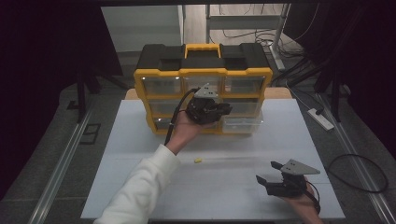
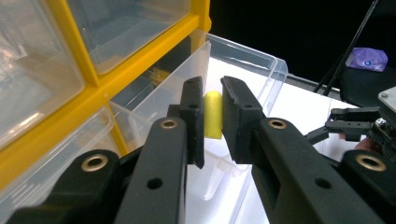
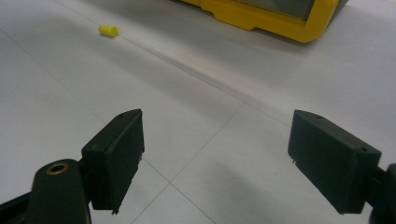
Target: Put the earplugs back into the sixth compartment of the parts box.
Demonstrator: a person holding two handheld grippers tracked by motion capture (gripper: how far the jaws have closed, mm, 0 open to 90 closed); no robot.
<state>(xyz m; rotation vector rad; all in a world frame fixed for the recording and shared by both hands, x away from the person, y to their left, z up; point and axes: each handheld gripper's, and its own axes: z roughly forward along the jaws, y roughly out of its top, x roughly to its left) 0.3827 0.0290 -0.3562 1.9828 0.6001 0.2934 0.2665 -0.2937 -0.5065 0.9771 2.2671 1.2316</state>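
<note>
My left gripper point(image 1: 227, 108) point(image 2: 212, 100) is shut on a small yellow cylinder point(image 2: 214, 112), pinched upright between its pads. It hovers over a clear plastic drawer point(image 2: 261, 65) point(image 1: 243, 123) pulled out of the bottom right of a yellow and black organizer point(image 1: 203, 72). A second yellow cylinder point(image 1: 198, 160) point(image 3: 108, 31) lies on the white table in front of the organizer. My right gripper point(image 1: 265, 171) point(image 3: 215, 154) rests low at the table's front right, its jaws wide open with nothing between them. It also appears far off in the left gripper view as the right gripper point(image 2: 343, 123).
The organizer's yellow frame point(image 2: 93, 93) holds several clear drawers, the others pushed in. The white tabletop point(image 1: 233, 186) spreads between the organizer and the front edge. A power strip point(image 1: 321, 119) and cables lie on the floor to the right.
</note>
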